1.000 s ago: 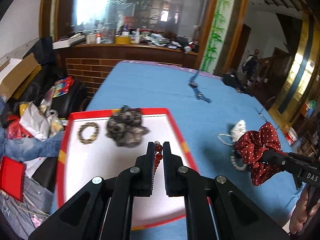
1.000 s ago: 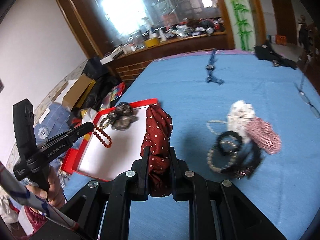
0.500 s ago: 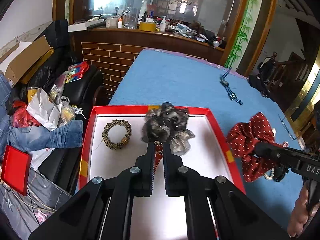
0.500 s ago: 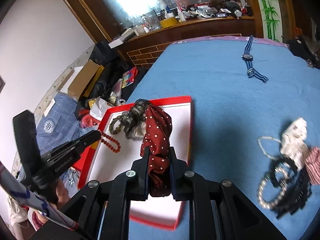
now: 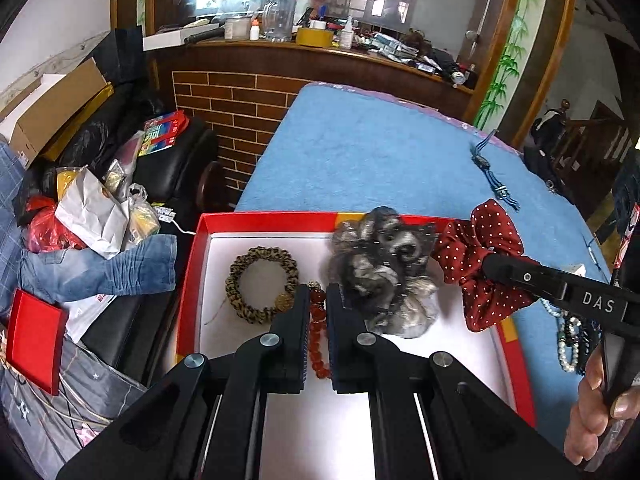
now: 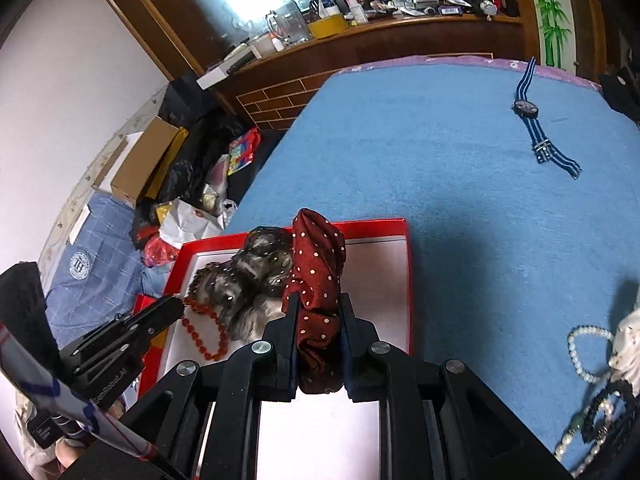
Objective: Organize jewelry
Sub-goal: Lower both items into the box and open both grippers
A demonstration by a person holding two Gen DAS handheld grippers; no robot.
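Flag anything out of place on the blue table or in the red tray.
The striped-strap watch lies alone far across the blue table, and a tangle of pearl and dark bead bracelets sits outside the red tray. Nothing looks spilled or damaged.

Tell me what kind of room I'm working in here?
Probably a lived-in home room, not a workshop: a blue-covered table, a brick-fronted wooden counter crowded with bottles and jars, and a black sofa piled with bags and clothes.
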